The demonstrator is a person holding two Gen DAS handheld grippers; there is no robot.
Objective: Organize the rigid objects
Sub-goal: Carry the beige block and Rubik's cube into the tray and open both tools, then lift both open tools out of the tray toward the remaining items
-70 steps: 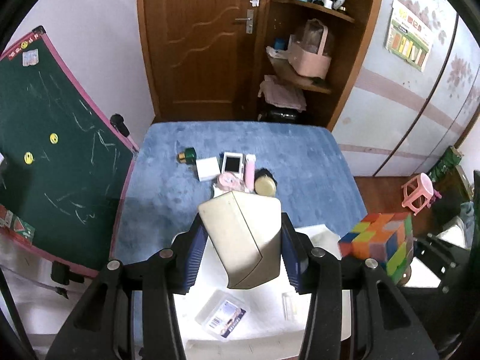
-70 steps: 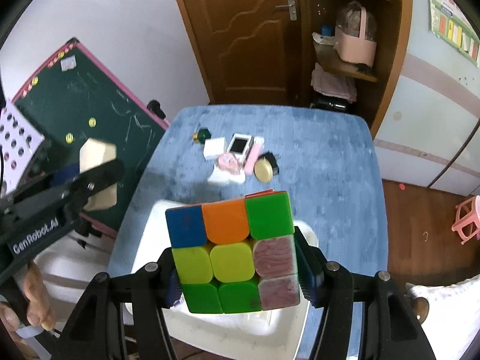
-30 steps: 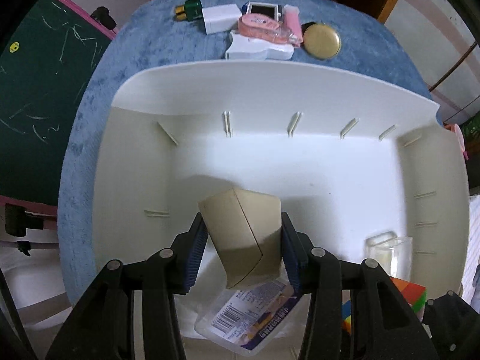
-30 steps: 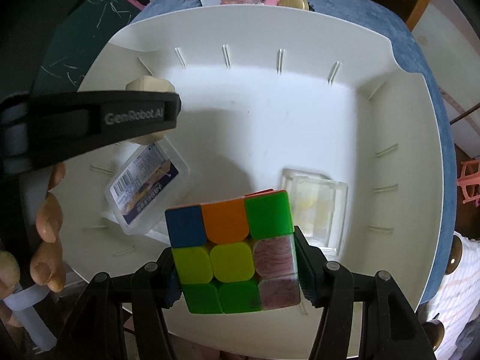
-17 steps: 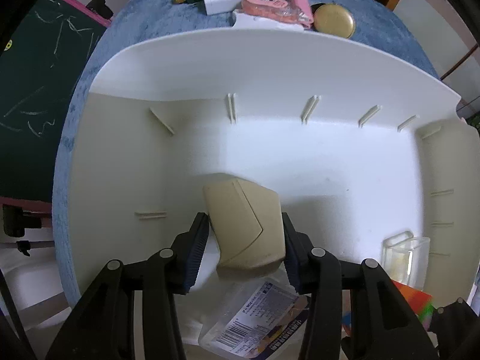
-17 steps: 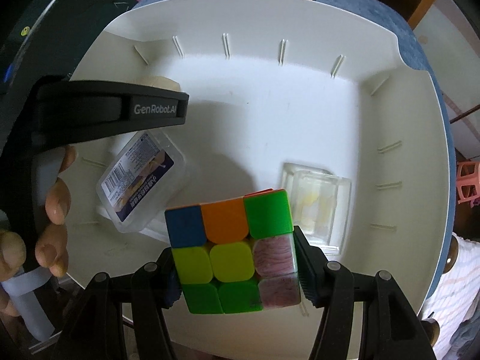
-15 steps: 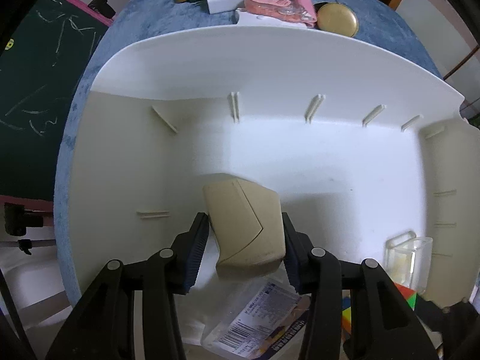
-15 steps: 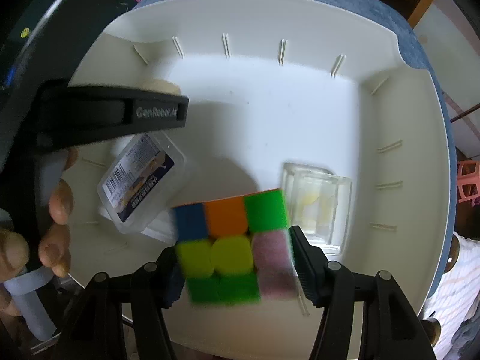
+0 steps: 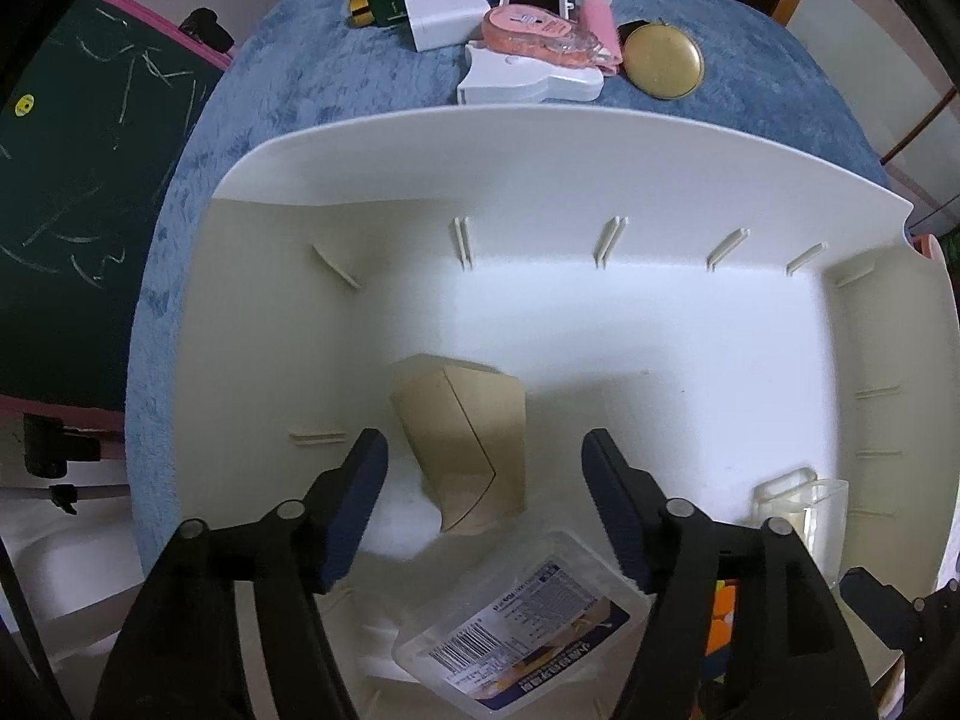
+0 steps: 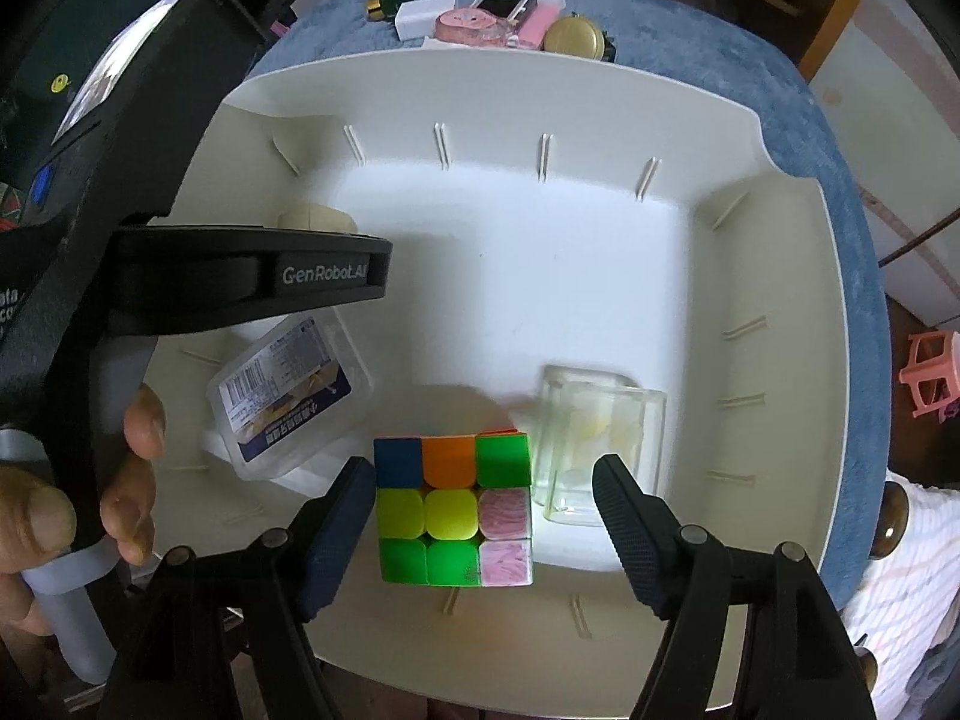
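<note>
Left gripper [image 9: 483, 456]: jaws just opened, spread clear of beige block [image 9: 465, 450] lying between them on white bin [image 9: 540, 144] floor. Right gripper [image 10: 483, 480]: likewise just opened, colour cube [image 10: 453, 510] loose between, beside clear box [image 10: 594, 438].

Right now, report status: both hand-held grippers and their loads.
Left hand-held gripper just opened; beige block free in white bin. Right hand-held gripper just opened; puzzle cube released, beside clear box. Nothing blocking.
</note>
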